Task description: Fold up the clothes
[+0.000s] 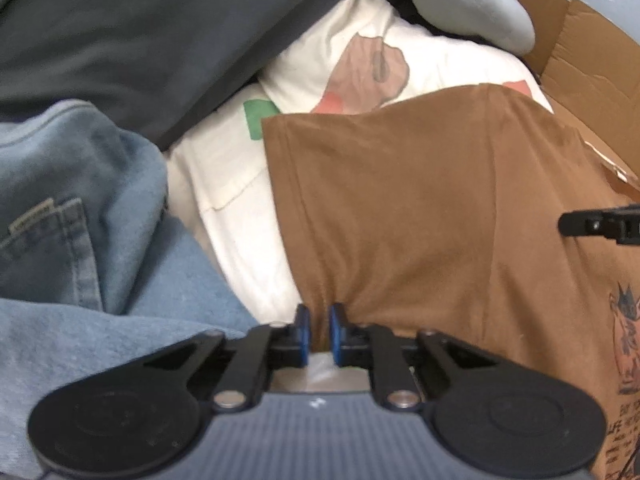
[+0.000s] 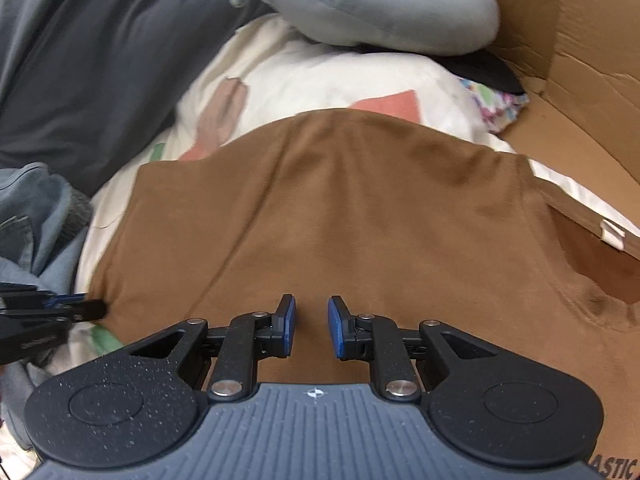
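A brown T-shirt (image 1: 420,208) (image 2: 340,208) lies spread over a white printed cloth (image 1: 240,200), with a dark print near its right side in the left wrist view. My left gripper (image 1: 319,328) is shut on the shirt's near left edge, and creases fan out from the pinch. In the right wrist view that same left gripper (image 2: 92,308) shows at the shirt's left edge. My right gripper (image 2: 312,328) hovers over the near middle of the shirt, its blue pads (image 2: 338,328) apart with only flat fabric showing in the gap. In the left wrist view the right gripper (image 1: 568,224) pokes in from the right edge.
Blue jeans (image 1: 80,220) lie bunched to the left, with a dark grey garment (image 1: 140,40) behind them. A pale grey padded item (image 2: 380,8) rests at the back. A cardboard box (image 2: 580,60) with open flaps borders the right side.
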The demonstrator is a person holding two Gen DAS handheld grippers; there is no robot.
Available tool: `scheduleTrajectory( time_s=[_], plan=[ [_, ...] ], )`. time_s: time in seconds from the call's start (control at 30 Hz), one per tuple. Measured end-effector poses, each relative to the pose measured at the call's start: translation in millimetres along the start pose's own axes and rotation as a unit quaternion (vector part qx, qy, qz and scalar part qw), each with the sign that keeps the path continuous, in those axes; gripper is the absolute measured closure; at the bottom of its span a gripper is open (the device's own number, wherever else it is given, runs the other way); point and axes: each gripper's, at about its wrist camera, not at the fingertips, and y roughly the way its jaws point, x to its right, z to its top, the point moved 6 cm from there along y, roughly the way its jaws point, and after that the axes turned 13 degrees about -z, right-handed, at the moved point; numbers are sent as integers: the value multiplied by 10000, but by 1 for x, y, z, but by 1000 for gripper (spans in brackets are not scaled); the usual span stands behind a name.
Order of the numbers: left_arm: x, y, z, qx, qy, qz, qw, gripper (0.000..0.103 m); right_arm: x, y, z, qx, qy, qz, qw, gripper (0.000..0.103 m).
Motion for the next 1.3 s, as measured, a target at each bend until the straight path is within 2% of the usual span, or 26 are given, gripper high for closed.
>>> scheduleTrajectory(
  time_s=[0.13, 0.33, 0.57, 0.7, 0.9, 0.97, 1.0, 1.1, 1.2, 1.3],
  plan=[
    [0, -1, 3, -41, -40, 45, 10000, 92, 16, 3, 14, 160, 118, -177, 9996, 79],
    [2, -14, 9, 123, -102, 89, 9998, 91, 39, 17, 47, 423, 357, -478, 9973, 78],
    [1, -38, 26, 331, 20, 205, 9992, 87, 54, 40, 73, 502, 767, -682, 9935, 78],
    [-2, -44, 30, 525, -139, 167, 9984, 86, 63, 54, 84, 465, 887, -793, 9918, 78],
    [17, -23, 12, 439, -66, 21, 9990, 86, 70, 58, 94, 567, 854, -780, 9917, 78],
    [23, -15, 2, 417, 59, 141, 9990, 85, 72, 56, 88, 576, 818, -723, 9923, 76],
    [25, -13, -2, 401, 59, 164, 9990, 84, 73, 55, 82, 536, 825, -700, 9927, 72],
    [30, -10, -12, 410, 85, 94, 9991, 69, 79, 43, 67, 518, 803, -616, 9935, 49],
    [34, -10, -20, 473, 169, 138, 9986, 66, 86, 25, 52, 619, 603, -648, 9942, 48],
    [37, -14, -26, 440, 125, 148, 9988, 66, 102, 8, 34, 510, 618, -650, 9947, 43]
  ],
)
